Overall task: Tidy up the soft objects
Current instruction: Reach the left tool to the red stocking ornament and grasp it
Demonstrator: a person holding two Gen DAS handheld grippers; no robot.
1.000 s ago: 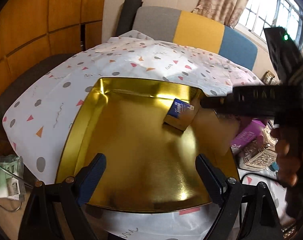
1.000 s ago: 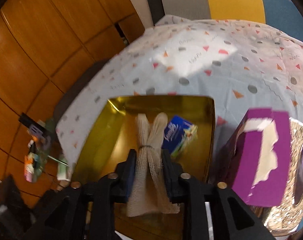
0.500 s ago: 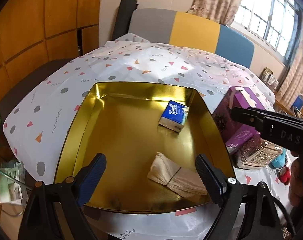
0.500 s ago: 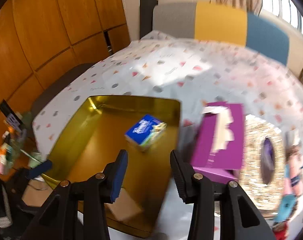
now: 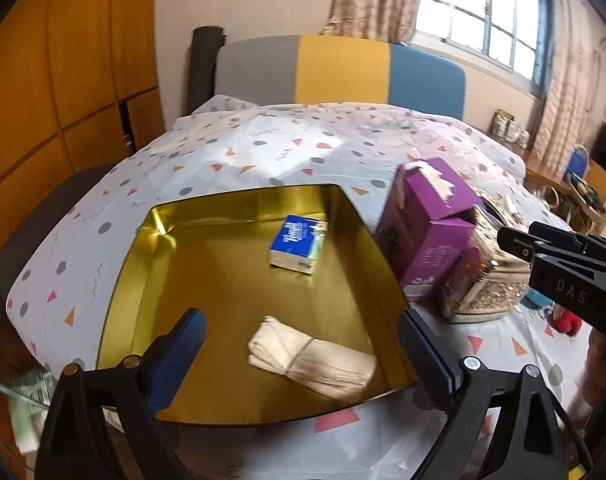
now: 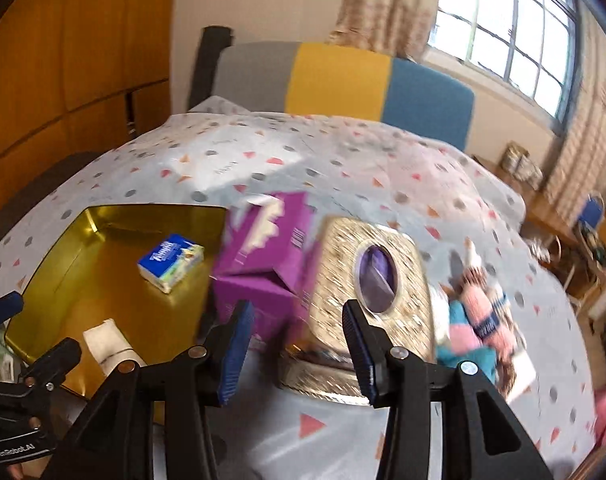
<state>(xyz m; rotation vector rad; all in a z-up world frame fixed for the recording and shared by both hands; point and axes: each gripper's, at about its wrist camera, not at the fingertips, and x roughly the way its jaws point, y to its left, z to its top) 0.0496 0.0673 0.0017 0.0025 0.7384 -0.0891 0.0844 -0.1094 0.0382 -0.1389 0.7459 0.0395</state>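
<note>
Gold tray (image 5: 239, 412): on the patterned tabletop (image 5: 83, 240).
Tissue pack (image 5: 299, 244): in the tray, beyond the left gripper (image 5: 303, 360).
Cloth bundle (image 5: 311, 356): in the tray, lying between the left fingers (image 5: 175, 356), untouched; these stand wide apart, just widened, holding nothing.
Right gripper (image 6: 299, 352): fingers part-open, just widened, empty; purple box (image 6: 263, 248) and gold tissue cover (image 6: 371, 280) just beyond them.

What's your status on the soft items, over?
Left gripper open, empty. Right gripper open, empty, jaws just opening. Beige cloth bundle and blue tissue pack lie in gold tray. Purple box ahead.
</note>
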